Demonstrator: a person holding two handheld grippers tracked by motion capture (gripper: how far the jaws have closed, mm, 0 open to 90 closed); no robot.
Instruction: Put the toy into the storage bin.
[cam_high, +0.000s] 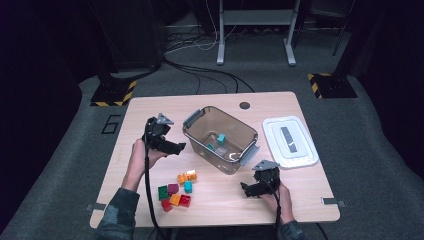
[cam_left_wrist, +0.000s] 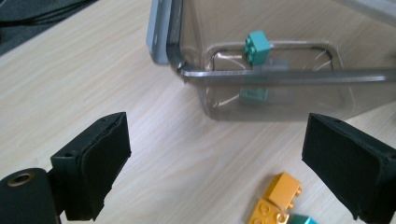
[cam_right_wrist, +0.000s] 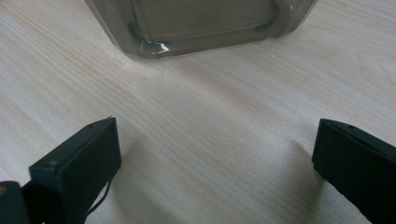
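With teal bricks (cam_high: 220, 138) in the bin (cam_high: 200, 133), the left claw (cam_high: 181, 147) hung open and empty; next, grasping the orange brick (cam_high: 187, 177) at five o'clock. The right claw (cam_high: 243, 187) stood open too.

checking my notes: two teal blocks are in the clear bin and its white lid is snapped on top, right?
Not quite. Two teal blocks do sit in the clear bin, but the white lid is off, lying flat on the table to the bin's right; the bin is open. The high view shows it.

I see a white lid (cam_high: 290, 142) lying flat right of the work, wooden table (cam_high: 150, 112) (round cable hole (cam_high: 244, 105) at back), grey carpet (cam_high: 60, 165).
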